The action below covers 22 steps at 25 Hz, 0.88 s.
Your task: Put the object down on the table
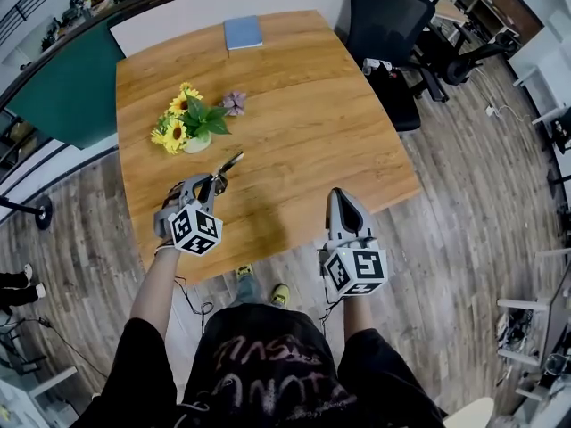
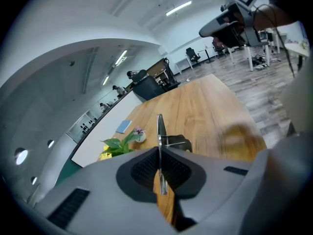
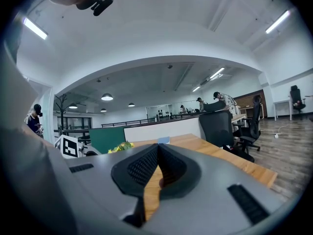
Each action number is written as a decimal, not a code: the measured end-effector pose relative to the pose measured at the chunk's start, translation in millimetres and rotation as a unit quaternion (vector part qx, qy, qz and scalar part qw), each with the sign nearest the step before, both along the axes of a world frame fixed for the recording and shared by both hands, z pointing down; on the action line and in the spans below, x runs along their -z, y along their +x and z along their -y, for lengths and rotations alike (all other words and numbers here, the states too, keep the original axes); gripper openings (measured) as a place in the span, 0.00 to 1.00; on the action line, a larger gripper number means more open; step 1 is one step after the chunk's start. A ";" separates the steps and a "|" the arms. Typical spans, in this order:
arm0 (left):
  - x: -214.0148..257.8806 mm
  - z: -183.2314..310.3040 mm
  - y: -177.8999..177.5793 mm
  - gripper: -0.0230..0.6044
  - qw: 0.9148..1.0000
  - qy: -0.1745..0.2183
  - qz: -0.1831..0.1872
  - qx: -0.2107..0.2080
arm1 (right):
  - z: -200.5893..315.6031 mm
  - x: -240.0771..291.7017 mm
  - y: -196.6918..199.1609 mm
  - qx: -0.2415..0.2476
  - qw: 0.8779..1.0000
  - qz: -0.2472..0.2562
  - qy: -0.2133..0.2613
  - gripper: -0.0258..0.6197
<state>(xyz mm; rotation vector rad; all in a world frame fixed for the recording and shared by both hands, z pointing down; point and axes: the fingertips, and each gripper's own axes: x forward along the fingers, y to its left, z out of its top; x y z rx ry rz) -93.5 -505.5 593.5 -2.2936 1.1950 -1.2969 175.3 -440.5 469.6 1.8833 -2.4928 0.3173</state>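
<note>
My left gripper (image 1: 214, 182) hovers over the front left part of the wooden table (image 1: 303, 123), shut on a thin metal object (image 1: 229, 163) with a black part. In the left gripper view the metal strip (image 2: 159, 131) stands on edge, clamped between the pads, and its black part (image 2: 177, 142) sticks out just beyond the left gripper (image 2: 159, 153). My right gripper (image 1: 343, 196) is at the table's front edge, shut with nothing in it. The right gripper (image 3: 157, 150) shows its pads pressed together in its own view.
A small vase of sunflowers (image 1: 183, 125) and a purple flower (image 1: 235, 102) stand just beyond the left gripper. A blue book (image 1: 242, 32) lies at the table's far edge. A black office chair (image 1: 388, 25) stands at the far right corner.
</note>
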 end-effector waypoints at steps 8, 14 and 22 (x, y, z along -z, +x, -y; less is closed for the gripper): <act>-62.8 10.4 7.3 0.06 0.995 -0.050 0.083 -0.034 | 9.6 -14.3 -0.8 -0.003 1.000 -0.004 -0.019 0.05; -92.1 15.1 10.1 0.06 0.989 -0.075 0.115 -0.045 | 13.9 -18.8 -1.3 0.008 1.000 -0.006 -0.026 0.05; -117.4 16.6 19.4 0.07 0.981 -0.085 0.162 -0.071 | 17.8 -31.5 3.6 -0.002 0.999 -0.010 -0.043 0.05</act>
